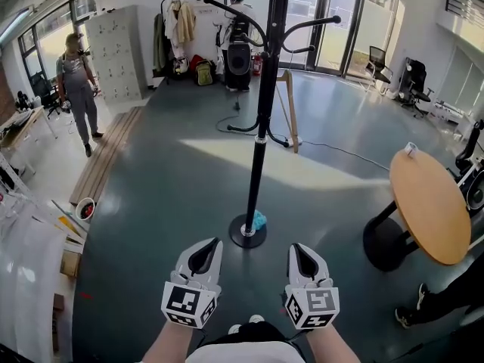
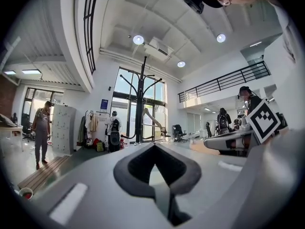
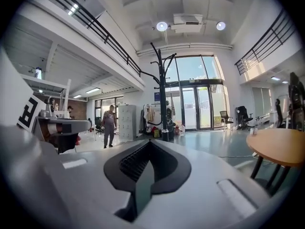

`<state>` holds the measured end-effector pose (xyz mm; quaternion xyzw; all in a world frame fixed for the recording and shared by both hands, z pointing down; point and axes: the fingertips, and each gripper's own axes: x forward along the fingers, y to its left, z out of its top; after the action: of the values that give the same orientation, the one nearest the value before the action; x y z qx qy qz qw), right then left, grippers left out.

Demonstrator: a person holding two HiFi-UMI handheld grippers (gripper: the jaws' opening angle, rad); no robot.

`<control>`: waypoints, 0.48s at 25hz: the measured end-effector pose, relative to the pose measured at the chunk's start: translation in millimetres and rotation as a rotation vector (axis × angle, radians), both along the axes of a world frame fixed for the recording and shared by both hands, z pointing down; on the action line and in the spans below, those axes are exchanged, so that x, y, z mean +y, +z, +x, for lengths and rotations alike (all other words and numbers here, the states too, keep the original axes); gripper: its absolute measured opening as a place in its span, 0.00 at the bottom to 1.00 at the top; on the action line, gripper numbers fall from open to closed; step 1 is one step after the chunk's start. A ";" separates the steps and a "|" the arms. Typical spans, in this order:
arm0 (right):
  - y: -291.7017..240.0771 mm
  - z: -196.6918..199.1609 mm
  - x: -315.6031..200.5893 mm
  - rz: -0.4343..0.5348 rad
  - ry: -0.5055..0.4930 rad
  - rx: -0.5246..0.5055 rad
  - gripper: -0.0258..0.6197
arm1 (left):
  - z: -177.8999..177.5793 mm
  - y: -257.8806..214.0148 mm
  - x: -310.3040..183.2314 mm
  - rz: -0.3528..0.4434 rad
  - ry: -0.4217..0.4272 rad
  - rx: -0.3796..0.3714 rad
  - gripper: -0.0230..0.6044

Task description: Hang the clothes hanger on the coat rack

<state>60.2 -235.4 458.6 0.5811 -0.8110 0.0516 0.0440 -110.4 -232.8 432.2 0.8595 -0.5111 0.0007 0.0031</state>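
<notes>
Your left gripper [image 1: 212, 242] and right gripper [image 1: 296, 246] were held side by side, each with its jaws pressed together and nothing between them. You had the coat rack [image 1: 259, 153] upright on the floor ahead, a round table [image 1: 431, 203] at its right.

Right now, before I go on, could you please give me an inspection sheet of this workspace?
Surface: dark glossy floor; no work table in use.
Job's things: coat rack upright straight ahead, visible hooks bare; clothes hanger, nothing seen.
Clutter: small blue item on the rack's base; round wooden table at right.
Grippers: left gripper shut, empty; right gripper shut, empty.
Cables: white cable and black cable on the floor beyond the rack.
Surroundings: person standing at left; hung garments at the back; office chairs far right.
</notes>
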 end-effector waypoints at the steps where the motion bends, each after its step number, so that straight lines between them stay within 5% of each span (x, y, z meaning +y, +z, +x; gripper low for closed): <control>1: -0.6 -1.2 7.3 0.003 -0.002 -0.004 0.08 | -1.0 -0.6 6.3 0.003 -0.003 0.002 0.04; 12: 0.6 -4.7 67.7 0.037 -0.065 -0.061 0.08 | 8.6 -4.5 64.1 0.040 -0.013 -0.032 0.04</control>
<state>55.5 -167.6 459.2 0.5535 -0.8311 0.0530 0.0102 -101.7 -168.7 427.7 0.8559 -0.5167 0.0043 -0.0223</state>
